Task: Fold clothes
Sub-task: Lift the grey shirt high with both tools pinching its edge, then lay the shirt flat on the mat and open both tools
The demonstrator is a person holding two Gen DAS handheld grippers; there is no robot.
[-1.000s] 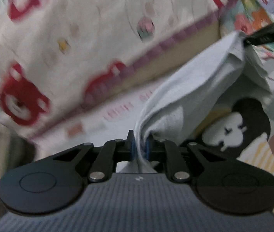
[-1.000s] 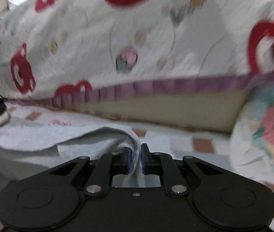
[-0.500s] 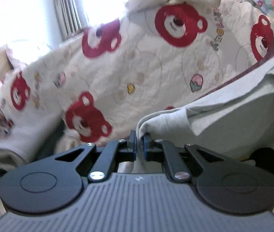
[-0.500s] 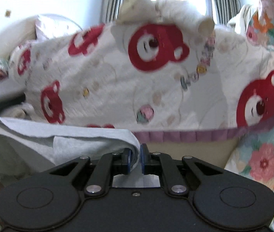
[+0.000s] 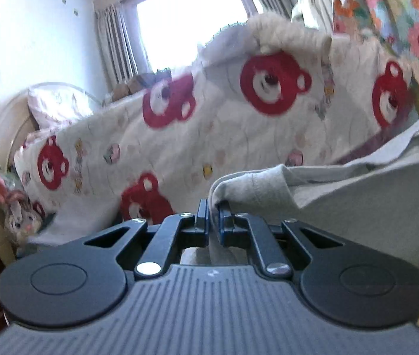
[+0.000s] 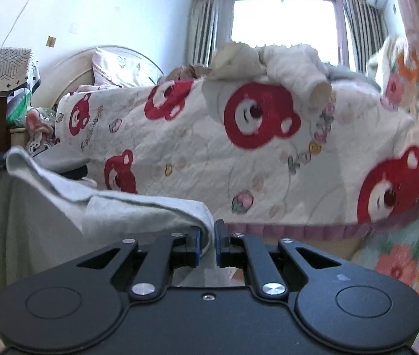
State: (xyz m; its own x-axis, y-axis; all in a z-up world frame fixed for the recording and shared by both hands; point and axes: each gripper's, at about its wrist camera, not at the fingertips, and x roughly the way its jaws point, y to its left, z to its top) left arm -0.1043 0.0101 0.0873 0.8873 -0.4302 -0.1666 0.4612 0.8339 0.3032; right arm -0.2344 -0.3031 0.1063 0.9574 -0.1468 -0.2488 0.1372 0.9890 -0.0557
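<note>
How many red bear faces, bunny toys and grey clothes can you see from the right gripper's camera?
Red bear faces on the quilt: 5
Bunny toys: 1
Grey garments, pinched by the right gripper: 1
Total: 7

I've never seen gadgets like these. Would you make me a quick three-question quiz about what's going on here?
1. True or false: the left gripper is shut on the grey garment.
2. What does the right gripper pinch: A the bear quilt, B the grey garment, C a pillow?
3. What colour are the quilt's bears?

Key: 1 true. 2 B. 3 red.
</note>
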